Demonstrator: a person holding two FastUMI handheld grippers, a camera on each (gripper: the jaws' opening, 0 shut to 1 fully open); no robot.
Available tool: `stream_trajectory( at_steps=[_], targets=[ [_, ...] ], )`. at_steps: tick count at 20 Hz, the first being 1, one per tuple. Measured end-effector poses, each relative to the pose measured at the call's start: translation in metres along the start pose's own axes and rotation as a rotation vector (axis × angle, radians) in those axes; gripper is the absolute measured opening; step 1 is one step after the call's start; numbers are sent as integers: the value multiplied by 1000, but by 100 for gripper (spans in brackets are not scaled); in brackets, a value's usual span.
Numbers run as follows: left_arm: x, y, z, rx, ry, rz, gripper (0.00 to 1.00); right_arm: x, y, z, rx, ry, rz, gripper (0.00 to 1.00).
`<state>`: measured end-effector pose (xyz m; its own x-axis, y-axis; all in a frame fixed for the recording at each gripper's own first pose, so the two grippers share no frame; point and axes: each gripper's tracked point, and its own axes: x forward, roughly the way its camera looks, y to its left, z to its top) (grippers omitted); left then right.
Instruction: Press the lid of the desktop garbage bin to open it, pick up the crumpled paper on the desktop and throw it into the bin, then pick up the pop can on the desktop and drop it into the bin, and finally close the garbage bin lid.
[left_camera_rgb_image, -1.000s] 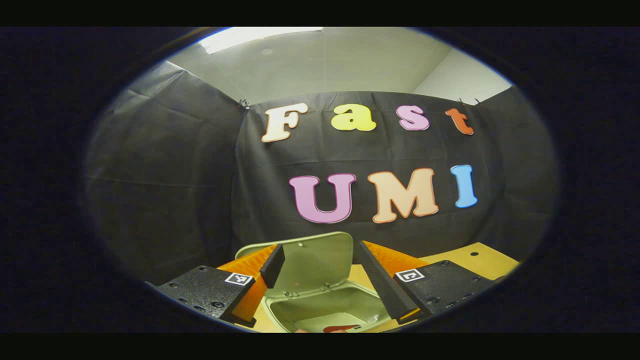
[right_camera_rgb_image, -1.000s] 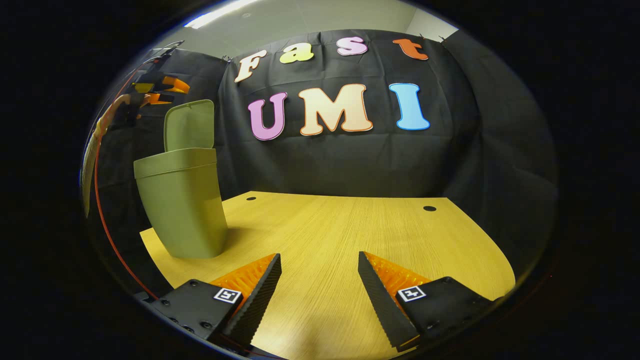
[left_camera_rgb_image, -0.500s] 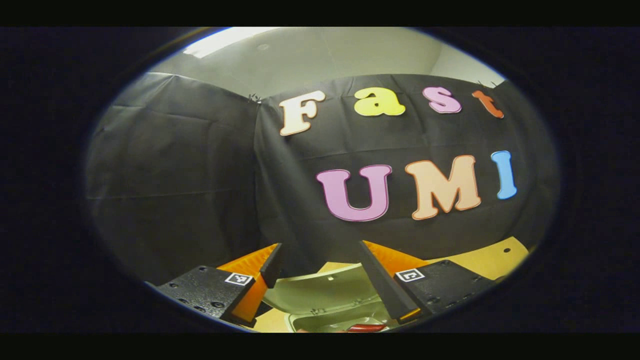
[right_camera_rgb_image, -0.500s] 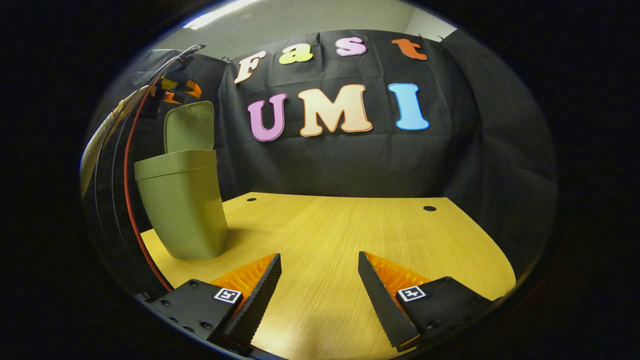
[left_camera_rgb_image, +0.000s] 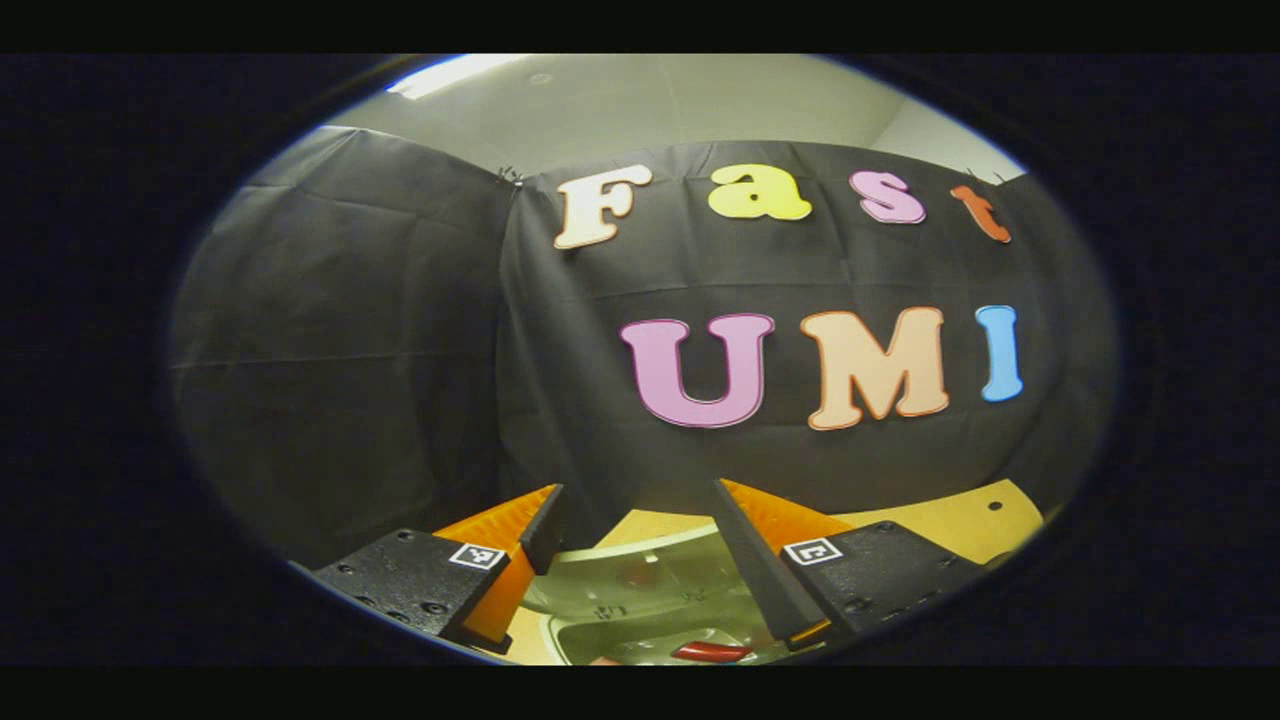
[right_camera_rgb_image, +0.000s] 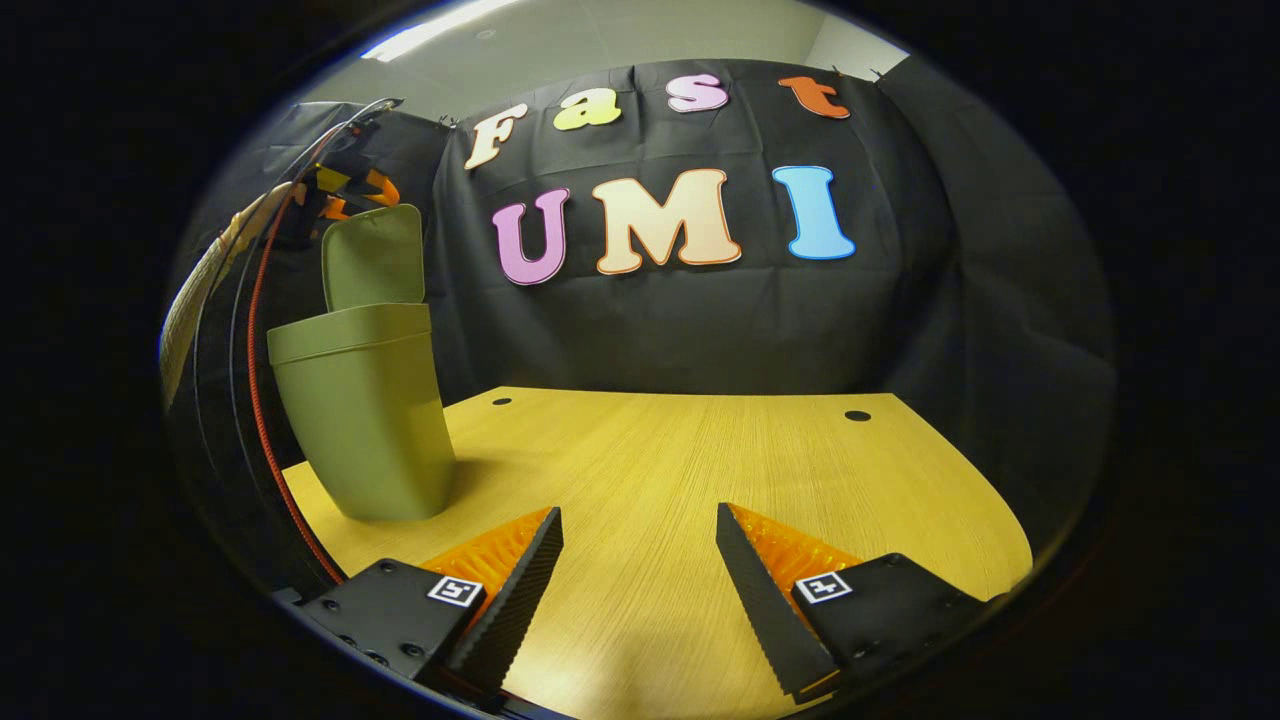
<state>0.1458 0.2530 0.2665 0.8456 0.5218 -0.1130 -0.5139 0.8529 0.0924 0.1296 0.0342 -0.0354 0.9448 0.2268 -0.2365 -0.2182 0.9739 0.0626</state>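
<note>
Left gripper fingers wide, empty, above bin lid, prob. set to push it shut; pop can inside bin. Right gripper fingers wide, empty, over bare tabletop; bin ahead-left.

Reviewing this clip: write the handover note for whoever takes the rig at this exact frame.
Left hand-held gripper: open, empty, above the bin's lid.
Right hand-held gripper: open, empty, low over the desktop.
Bin: standing at the desk's left, lid tilted open.
Done, by the look of it: something red, likely the pop can, lies inside the bin; the paper cannot be made out.
Left: press the lid shut.
</note>
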Motion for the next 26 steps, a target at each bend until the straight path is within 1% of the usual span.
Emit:
stream_trajectory(
  at_steps=[1, 2, 3, 4, 5, 6, 7, 8, 10, 13, 15, 17, 18, 20, 21, 22, 23, 24, 25, 26],
  targets=[
    [-6, -2, -4, -3, 2, -16, 85, -1, 1, 1, -2, -2, 1, 97],
    [-13, -6, -6, -13, 0, -35, 87, -3, 2, 2, -4, -7, 3, 97],
    [-22, -12, -11, -25, -2, -59, 87, -3, 3, 4, -6, -11, 6, 97],
    [-29, -18, -16, -40, -5, -85, 84, -4, 4, 3, -9, -14, 9, 97],
    [-36, -25, -25, -60, -3, -112, 84, -3, 4, 4, -11, -14, 9, 97],
    [-44, -33, -37, -69, 9, -137, 85, -2, 3, 4, -12, -13, 8, 97],
    [-50, -40, -51, -74, 17, -160, 87, -2, 2, 3, -11, -10, 7, 97],
    [-55, -46, -66, -72, 32, -178, 86, -2, 3, 3, -7, -7, 7, 97],
    [-62, -57, -93, -76, 54, -208, 87, -1, 3, 2, -6, -3, 10, 97],
    [-72, -70, -126, -96, 67, -230, 88, -2, 1, 3, -15, -8, 5, 97],
    [-78, -74, -144, -101, 77, -232, 88, -2, -1, 3, -13, -8, 4, 97],
    [-81, -73, -152, -91, 61, -215, 88, -1, -2, 2, -5, -6, 4, 97],
    [-79, -70, -155, -79, 47, -194, 88, -1, -2, 1, -2, -3, 6, 97],
    [-81, -69, -167, -70, 50, -177, 85, -1, -1, 1, -6, -1, 5, 97],
    [-82, -69, -171, -62, 62, -168, 87, -1, -1, 0, -12, 2, 3, 97],
    [-80, -69, -168, -45, 37, -164, 85, -4, -1, 0, -16, -1, 6, 97],
    [-82, -69, -168, -38, 25, -158, 88, -5, 0, 2, -14, -4, 12, 98],
    [-82, -69, -173, -33, 30, -151, 85, -5, 0, 2, -8, -6, 17, 97],
    [-83, -69, -172, -22, 8, -144, 87, -5, 1, 3, -2, -5, 21, 97],
    [-83, -70, -169, -2, -28, -138, 86, -5, 0, 2, 3, -6, 23, 97]
  ],
)
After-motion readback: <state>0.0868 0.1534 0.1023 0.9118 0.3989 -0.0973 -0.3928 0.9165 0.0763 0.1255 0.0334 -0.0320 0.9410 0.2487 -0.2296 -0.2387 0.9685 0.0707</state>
